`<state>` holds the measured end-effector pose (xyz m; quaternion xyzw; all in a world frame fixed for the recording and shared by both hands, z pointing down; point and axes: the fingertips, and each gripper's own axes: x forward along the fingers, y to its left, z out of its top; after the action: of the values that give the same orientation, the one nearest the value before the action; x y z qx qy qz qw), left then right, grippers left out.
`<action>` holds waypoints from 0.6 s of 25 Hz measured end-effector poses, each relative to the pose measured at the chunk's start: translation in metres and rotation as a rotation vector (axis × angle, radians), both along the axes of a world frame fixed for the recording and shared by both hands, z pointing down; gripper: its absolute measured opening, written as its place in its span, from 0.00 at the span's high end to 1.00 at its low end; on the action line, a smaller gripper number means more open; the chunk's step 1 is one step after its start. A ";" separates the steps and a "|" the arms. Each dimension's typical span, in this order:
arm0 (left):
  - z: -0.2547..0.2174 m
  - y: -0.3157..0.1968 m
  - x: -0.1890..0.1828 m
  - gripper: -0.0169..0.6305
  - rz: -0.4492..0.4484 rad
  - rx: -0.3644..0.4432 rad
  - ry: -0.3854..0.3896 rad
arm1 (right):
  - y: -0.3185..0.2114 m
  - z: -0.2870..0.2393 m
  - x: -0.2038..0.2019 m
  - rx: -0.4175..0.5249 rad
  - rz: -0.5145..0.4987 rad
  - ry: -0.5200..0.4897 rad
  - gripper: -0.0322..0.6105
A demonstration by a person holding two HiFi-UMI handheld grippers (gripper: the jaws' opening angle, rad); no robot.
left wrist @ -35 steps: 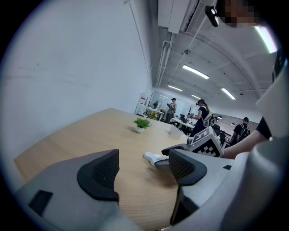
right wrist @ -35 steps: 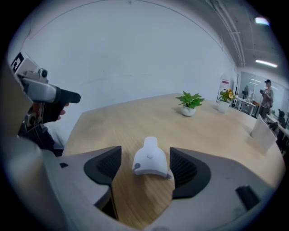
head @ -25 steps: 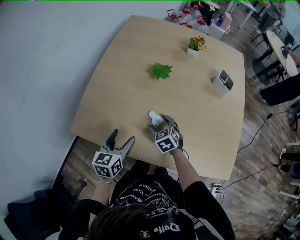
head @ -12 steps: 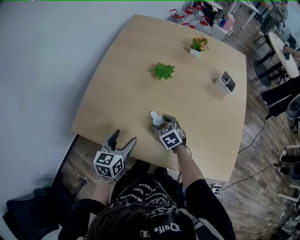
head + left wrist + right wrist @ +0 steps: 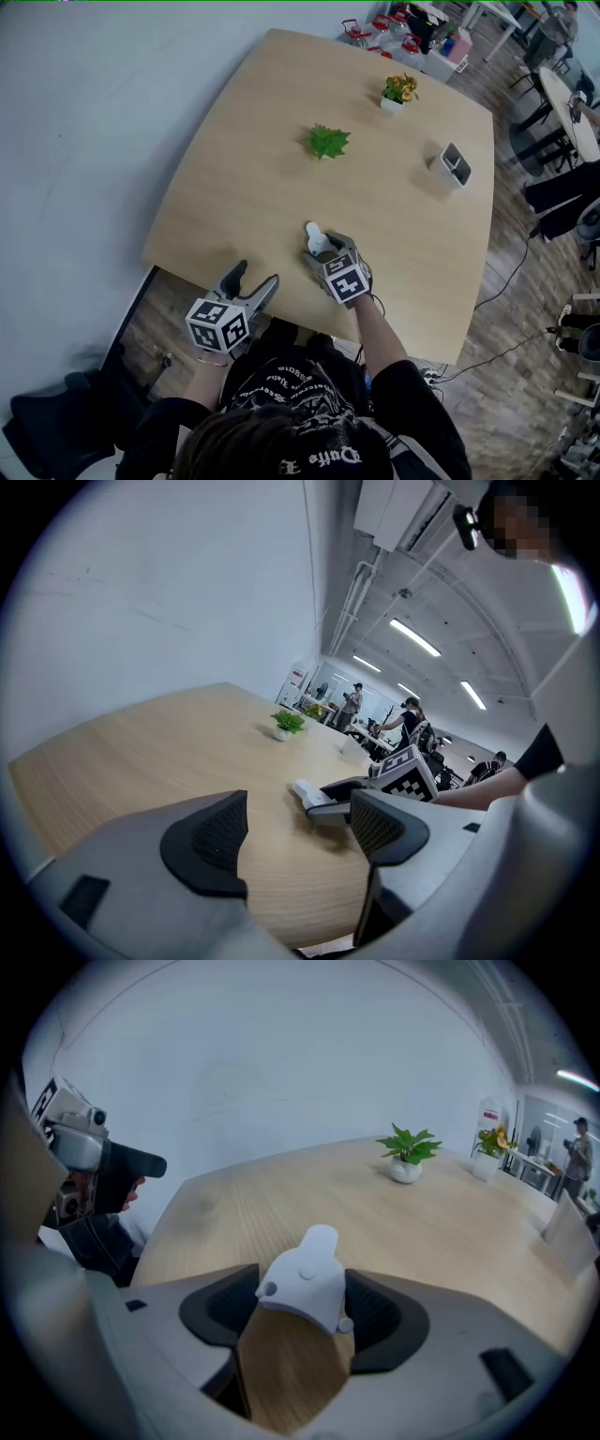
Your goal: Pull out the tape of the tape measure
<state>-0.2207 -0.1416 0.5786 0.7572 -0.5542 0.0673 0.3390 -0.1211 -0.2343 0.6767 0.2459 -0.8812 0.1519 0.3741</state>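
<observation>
A small white tape measure (image 5: 316, 238) (image 5: 305, 1283) sits near the front middle of the wooden table (image 5: 244, 187). My right gripper (image 5: 324, 249) (image 5: 302, 1309) has it between its jaws, which have just been closing; both pads now touch its sides. No tape shows pulled out. My left gripper (image 5: 255, 277) (image 5: 298, 832) hovers at the table's near edge, left of the right one, open and with nothing in it. In the left gripper view the tape measure (image 5: 307, 794) and the right gripper's marker cube (image 5: 410, 772) lie ahead.
A small green plant (image 5: 324, 142) stands mid-table. A pot of orange flowers (image 5: 397, 90) and a white open box (image 5: 451, 161) sit farther right. People and other desks are in the room beyond. The table's front edge is just under both grippers.
The right gripper's jaws have narrowed around the tape measure. The left gripper has crept up and right toward the table edge and rolled a little.
</observation>
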 end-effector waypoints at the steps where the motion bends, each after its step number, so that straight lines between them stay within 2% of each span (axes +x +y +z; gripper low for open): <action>1: 0.001 0.000 0.003 0.43 0.005 -0.015 0.023 | 0.001 -0.003 0.000 0.003 -0.003 -0.009 0.49; 5: 0.003 -0.004 0.021 0.43 0.052 -0.061 0.099 | 0.006 -0.023 0.008 0.034 -0.025 -0.037 0.49; 10: -0.002 -0.013 0.042 0.43 0.078 -0.094 0.203 | 0.011 -0.057 0.024 0.124 -0.093 -0.034 0.49; 12: -0.005 -0.019 0.051 0.43 0.081 -0.114 0.293 | 0.012 -0.074 0.029 0.163 -0.121 -0.028 0.49; 15: -0.016 -0.032 0.075 0.43 0.093 -0.148 0.511 | 0.016 -0.100 0.037 0.212 -0.162 -0.032 0.49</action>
<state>-0.1459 -0.1736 0.5626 0.7475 -0.4089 -0.0705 0.5188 -0.0843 -0.2181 0.5768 0.2096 -0.9151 0.0311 0.3431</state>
